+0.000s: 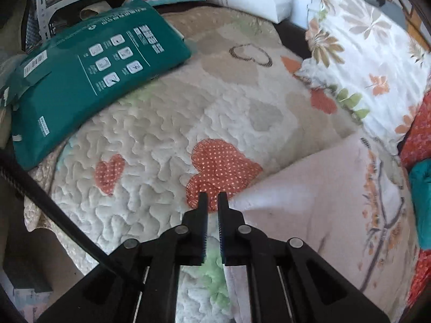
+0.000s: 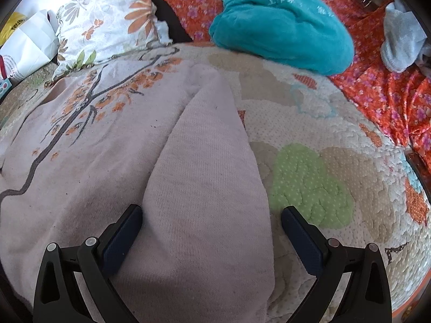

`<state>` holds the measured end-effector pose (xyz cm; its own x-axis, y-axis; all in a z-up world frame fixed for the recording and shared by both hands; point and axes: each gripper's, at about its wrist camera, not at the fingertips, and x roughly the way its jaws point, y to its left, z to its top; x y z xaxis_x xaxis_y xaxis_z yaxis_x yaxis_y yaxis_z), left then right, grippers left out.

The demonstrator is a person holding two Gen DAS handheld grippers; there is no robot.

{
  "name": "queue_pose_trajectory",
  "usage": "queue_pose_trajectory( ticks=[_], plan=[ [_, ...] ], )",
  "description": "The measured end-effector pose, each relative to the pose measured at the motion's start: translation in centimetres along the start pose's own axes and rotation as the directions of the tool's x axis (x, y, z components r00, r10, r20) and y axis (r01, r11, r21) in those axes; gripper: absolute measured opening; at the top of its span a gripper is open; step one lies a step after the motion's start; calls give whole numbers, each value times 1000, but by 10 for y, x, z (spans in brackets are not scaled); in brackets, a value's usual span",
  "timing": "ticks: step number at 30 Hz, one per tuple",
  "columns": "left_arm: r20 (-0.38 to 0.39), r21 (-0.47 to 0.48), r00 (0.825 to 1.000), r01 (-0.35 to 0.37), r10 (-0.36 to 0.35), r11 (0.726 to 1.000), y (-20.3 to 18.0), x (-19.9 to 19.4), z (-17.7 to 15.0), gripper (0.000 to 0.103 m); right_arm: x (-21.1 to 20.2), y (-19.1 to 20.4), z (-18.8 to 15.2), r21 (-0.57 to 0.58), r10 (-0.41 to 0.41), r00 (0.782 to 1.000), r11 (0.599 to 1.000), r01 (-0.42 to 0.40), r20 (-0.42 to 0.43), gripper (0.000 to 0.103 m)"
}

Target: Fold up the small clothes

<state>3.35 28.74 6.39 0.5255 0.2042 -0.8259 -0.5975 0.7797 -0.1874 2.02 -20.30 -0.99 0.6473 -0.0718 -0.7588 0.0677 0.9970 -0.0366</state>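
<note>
1. Two hand-held grippers work over a quilted bedspread (image 1: 161, 134) patched with hearts in orange, beige and green.
2. The left hand-held gripper (image 1: 212, 197) is clenched, its jaws drawn nearly together with only a narrow slit between them; no cloth shows between the tips. It sits over a dotted orange heart patch (image 1: 221, 167), just beside the edge of the garment.
3. The right hand-held gripper (image 2: 211, 215) is released, jaws spread wide, one on each side of a folded-over flap of the pink sweater (image 2: 113, 140); the pads do not press on it.
4. The pink sweater lies spread flat on the bedspread, with a tree-and-orange-blossom print across its front. In the left wrist view it fills the lower right (image 1: 309, 202).
5. A teal fleece garment (image 2: 282, 29) lies bundled beyond the sweater, on an orange floral cloth (image 2: 377, 88).
6. A floral pillow (image 1: 363, 53) rests at the far edge of the bed.
7. A dark green plastic package (image 1: 89, 70) lies on the bedspread's far left corner, well apart from the sweater.
8. Grey-white socks (image 2: 401, 43) sit at the far right.
</note>
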Motion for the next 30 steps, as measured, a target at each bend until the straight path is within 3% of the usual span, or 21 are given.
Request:
queue_pose_trajectory(
  ticks=[2,6,8,11,13,15,18,19,21,22,23,24,30],
  plan=[
    [-2,10,998,62,-62,998,1,-16,-6,7,-10,-7,8,26,34,999,999,-33,-37,98],
    [7,70,984,176,-177,982,-15,-46,-23,39,-47,-28,36,75,69,993,994,-77,96,99],
    [18,100,975,220,-223,970,-28,-55,-32,43,-41,-37,71,74,56,993,995,-64,107,101],
    [-5,140,961,275,-277,951,-51,-57,-53,47,9,-40,126,51,62,998,997,-63,24,101],
    [-46,156,947,322,-319,934,-65,-54,-68,47,57,-34,156,14,16,999,1000,-15,-29,101],
    [-87,170,939,343,-333,924,-79,-45,-80,47,94,-29,171,-6,3,996,1000,-3,-84,100],
    [-140,193,936,346,-323,918,-91,-32,-94,47,139,-26,184,40,86,982,996,-80,-168,95],
    [-154,200,934,350,-323,915,-90,-28,-98,47,137,-26,187,75,108,984,992,-98,-141,88],
    [-160,223,939,335,-304,916,-90,-21,-104,47,135,-25,193,102,173,974,982,-159,-146,59],
    [-163,225,940,331,-300,916,-87,-18,-105,47,134,-25,198,103,222,961,973,-207,-164,21],
    [-163,225,941,327,-296,918,-86,-16,-104,47,134,-26,202,108,239,954,969,-222,-184,6],
    [-165,219,941,329,-297,919,-84,-14,-102,47,133,-27,206,109,241,950,969,-223,-196,6],
    [-167,185,938,331,-303,925,-75,-11,-94,47,118,-29,267,7,2,995,1000,-1,-96,0]
  ],
)
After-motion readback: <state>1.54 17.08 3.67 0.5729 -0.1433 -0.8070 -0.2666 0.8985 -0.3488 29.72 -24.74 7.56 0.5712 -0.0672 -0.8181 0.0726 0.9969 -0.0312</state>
